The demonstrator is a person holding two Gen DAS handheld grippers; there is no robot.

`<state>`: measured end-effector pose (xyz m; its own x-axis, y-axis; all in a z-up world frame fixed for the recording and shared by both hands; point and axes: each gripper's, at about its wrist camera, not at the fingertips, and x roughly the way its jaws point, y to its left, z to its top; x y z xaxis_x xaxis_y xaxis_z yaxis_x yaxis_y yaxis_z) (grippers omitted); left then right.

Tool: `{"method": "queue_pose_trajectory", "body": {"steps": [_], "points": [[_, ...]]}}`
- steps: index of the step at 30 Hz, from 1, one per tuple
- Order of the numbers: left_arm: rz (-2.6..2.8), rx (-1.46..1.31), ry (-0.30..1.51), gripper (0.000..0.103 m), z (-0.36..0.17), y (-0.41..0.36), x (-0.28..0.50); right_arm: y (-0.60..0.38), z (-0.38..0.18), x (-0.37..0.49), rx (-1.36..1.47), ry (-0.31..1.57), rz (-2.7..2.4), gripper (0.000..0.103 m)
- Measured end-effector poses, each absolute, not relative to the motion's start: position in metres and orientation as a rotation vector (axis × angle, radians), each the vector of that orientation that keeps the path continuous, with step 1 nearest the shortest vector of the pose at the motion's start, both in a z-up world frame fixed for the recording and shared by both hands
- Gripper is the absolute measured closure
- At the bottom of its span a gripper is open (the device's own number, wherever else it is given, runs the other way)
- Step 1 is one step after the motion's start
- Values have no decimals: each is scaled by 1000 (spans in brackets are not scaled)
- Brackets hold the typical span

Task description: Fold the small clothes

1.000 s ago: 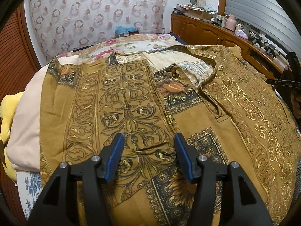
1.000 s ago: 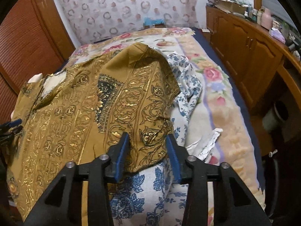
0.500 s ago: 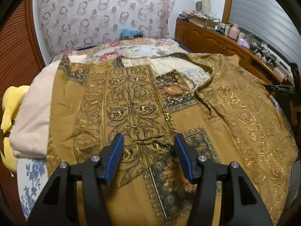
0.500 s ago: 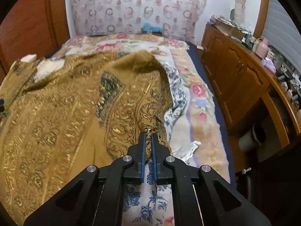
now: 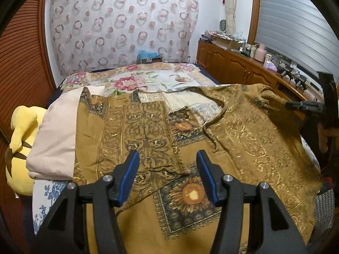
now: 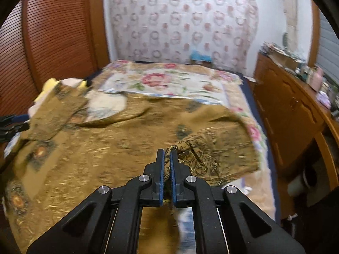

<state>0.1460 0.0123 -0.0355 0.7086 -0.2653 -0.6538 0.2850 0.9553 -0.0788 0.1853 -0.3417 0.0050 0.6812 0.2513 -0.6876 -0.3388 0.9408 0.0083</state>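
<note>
Right gripper (image 6: 167, 158) fingers pinching garment (image 6: 106, 148) edge; left gripper (image 5: 167, 169) fingers spread, empty

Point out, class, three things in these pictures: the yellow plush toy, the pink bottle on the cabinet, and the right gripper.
yellow plush toy (image 5: 22, 127): left wrist view, its body.
pink bottle (image 5: 260, 52): left wrist view, its side.
right gripper (image 6: 167, 156): right wrist view, between its fingertips, shut on the golden garment (image 6: 106, 148).

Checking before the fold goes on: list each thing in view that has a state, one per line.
Garment: spread on the bed, right edge lifted.
Right gripper: shut on garment edge.
Left gripper: open, holding nothing, above the garment.
Cabinet doors: closed.
Plush toy: lying at the bed's left edge.
</note>
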Motion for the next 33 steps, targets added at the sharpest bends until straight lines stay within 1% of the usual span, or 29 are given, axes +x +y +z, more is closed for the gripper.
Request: {"method": "queue_pose_trajectory", "body": {"steps": [9, 15, 17, 19, 20, 22, 23, 27, 33], "points": [[-301, 27, 680, 47, -24, 2, 130, -306, -35, 176, -159, 855, 408, 99], [-286, 27, 646, 47, -14, 1, 121, -306, -44, 173, -153, 883, 408, 97], [-283, 23, 638, 47, -11, 1, 119, -306, -43, 171, -158, 883, 408, 94], [-282, 19, 634, 47, -9, 1, 118, -307, -38, 169, -153, 873, 412, 81], [-282, 18, 633, 47, -9, 1, 117, -308, -35, 167, -150, 866, 413, 77], [-282, 17, 632, 47, -8, 1, 116, -311, -26, 164, -147, 841, 406, 64], [-282, 16, 631, 47, -8, 0, 115, -313, -21, 163, -145, 828, 402, 62], [-286, 19, 627, 47, -8, -1, 113, -329, -1, 165, -123, 777, 367, 59], [-296, 20, 628, 47, -9, -4, 111, -364, 5, 182, -106, 768, 266, 58]]}}
